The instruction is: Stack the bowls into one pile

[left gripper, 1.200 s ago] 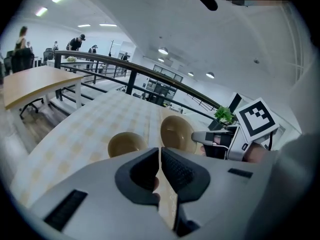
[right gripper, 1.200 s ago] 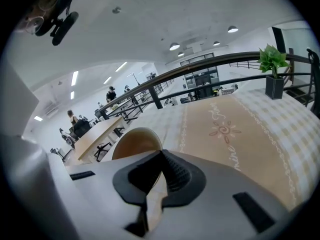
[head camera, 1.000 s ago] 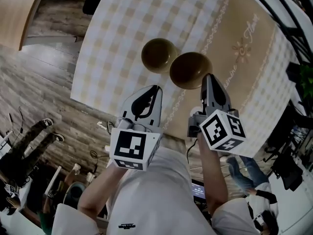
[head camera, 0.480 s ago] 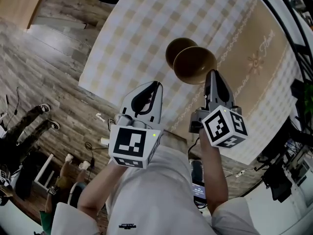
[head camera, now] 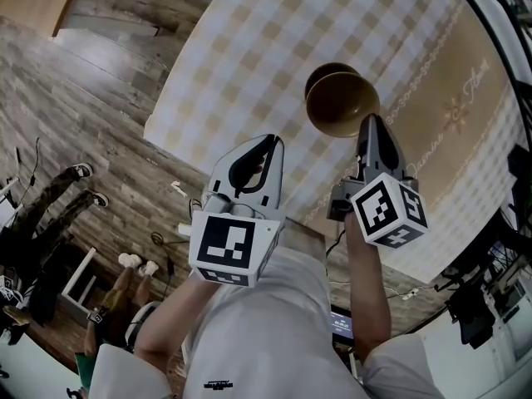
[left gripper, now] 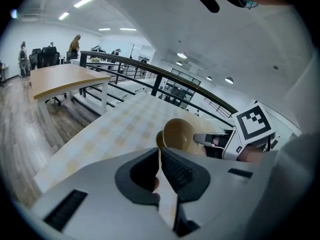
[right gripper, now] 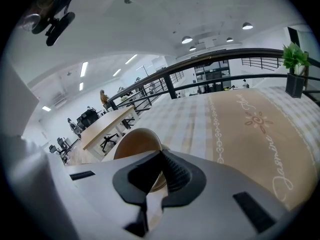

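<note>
Two brown bowls are over the checked tablecloth (head camera: 249, 40). My right gripper (head camera: 371, 123) is shut on the near rim of one bowl (head camera: 342, 105) and holds it tilted, in the air, over the second bowl (head camera: 326, 71). Only the far rim of that second bowl shows, and I cannot tell whether the two touch. In the right gripper view the held bowl (right gripper: 136, 145) fills the space ahead of the jaws. My left gripper (head camera: 268, 143) hangs shut and empty left of the bowls, off the table's near edge. Its view shows the held bowl (left gripper: 181, 135), the lower bowl (left gripper: 159, 140) and the right gripper (left gripper: 205, 139).
A beige runner with script (head camera: 453, 106) lies right of the bowls. The table's near edge (head camera: 208, 156) drops to wooden floor (head camera: 75, 98), where a person's legs (head camera: 41, 214) show at the left. A potted plant (right gripper: 295, 64) and a dark railing (right gripper: 225, 56) stand beyond the table.
My right gripper has carried its bowl from beside the other bowl to over it, so it now covers most of that bowl. The left gripper has stayed shut and roughly in place.
</note>
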`<state>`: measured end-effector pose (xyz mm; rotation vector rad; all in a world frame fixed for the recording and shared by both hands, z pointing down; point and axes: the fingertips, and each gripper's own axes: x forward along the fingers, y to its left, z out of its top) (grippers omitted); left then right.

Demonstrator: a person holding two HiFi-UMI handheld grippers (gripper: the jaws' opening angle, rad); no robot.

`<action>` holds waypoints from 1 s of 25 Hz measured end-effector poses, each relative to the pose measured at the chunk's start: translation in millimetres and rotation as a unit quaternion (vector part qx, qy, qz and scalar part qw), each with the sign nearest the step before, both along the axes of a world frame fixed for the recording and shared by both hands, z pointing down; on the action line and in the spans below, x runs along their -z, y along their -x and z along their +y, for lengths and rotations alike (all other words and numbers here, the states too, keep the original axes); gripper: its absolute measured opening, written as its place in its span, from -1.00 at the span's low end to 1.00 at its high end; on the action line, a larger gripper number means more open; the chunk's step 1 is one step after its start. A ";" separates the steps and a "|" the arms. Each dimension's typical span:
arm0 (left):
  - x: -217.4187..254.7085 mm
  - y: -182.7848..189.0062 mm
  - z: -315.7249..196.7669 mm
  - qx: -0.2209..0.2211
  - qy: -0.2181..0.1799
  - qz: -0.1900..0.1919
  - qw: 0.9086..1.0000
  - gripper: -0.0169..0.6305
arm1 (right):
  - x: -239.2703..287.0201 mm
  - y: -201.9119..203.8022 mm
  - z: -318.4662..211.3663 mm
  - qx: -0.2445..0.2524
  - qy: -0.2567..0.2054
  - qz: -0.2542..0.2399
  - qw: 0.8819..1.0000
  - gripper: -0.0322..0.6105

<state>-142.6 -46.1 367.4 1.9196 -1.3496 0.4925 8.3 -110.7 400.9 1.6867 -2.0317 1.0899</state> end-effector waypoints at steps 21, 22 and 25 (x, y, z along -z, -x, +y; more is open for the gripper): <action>-20.9 -9.6 -2.1 0.007 0.020 -0.003 1.000 -0.85 | -21.5 -0.1 -10.6 0.003 0.003 0.007 1.000 -0.77; -19.7 -9.8 -1.8 0.006 0.019 -0.003 1.000 -0.85 | -19.5 -0.9 -9.9 0.002 0.001 0.008 1.000 -0.77; -15.7 -9.8 -0.2 0.004 0.016 0.000 1.000 -0.85 | -11.4 -2.1 -8.1 -0.002 -0.009 0.006 1.000 -0.77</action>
